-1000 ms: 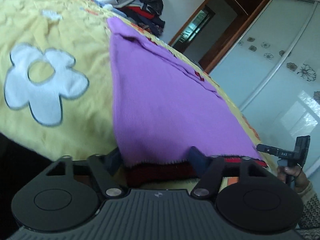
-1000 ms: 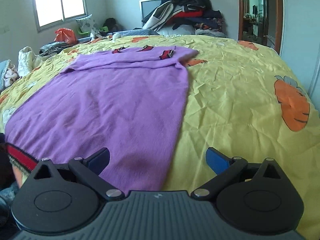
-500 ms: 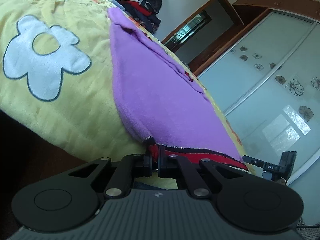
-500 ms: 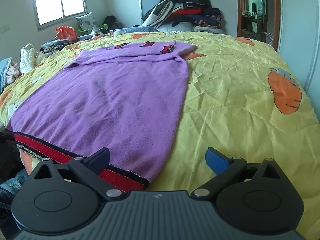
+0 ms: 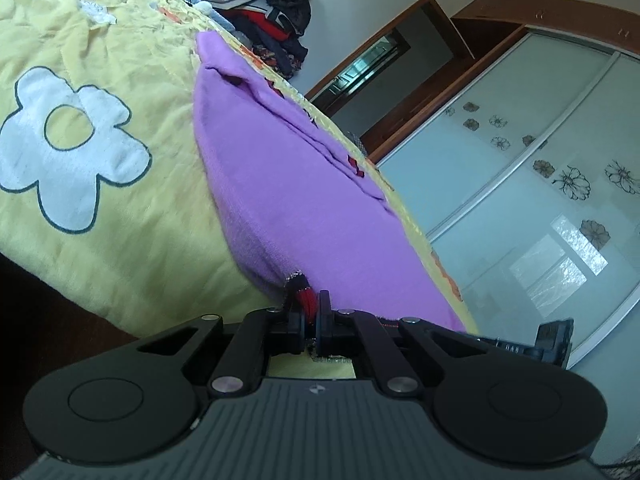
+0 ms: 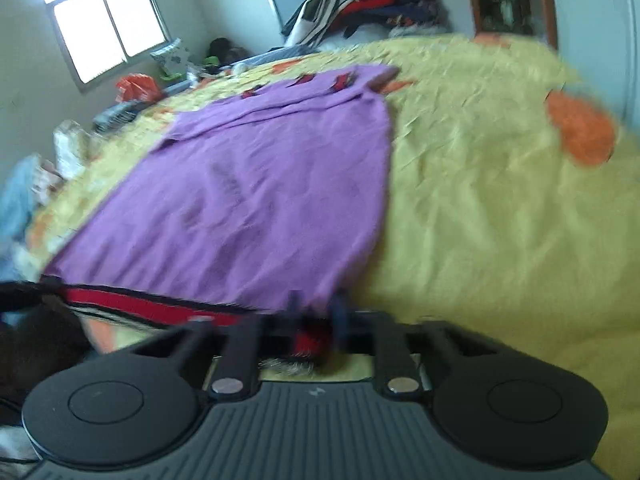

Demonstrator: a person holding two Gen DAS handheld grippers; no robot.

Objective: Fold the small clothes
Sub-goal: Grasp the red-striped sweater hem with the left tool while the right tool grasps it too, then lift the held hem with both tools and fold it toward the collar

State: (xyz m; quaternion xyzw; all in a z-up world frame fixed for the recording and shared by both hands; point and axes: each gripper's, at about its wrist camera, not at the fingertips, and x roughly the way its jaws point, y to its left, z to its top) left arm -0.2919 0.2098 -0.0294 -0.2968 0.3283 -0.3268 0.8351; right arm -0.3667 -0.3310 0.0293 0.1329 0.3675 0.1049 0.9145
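A purple knit sweater with a red and black hem lies flat on the yellow bedspread. My left gripper is shut on the hem's left corner, where red rib bunches between the pads. In the right wrist view the same sweater stretches away from me, its red hem along the near bed edge. My right gripper is shut on the hem's right corner; this view is motion-blurred. The other gripper shows at the far right of the left wrist view.
A heap of clothes is piled at the head of the bed. Sliding wardrobe doors with flower decals stand beyond the bed's far side. A window and cluttered bags sit at the left. The bedspread spreads to the right of the sweater.
Both grippers went from open to shut on the sweater's hem corners, the left first and the right only just now. The right wrist view has rolled and blurred.
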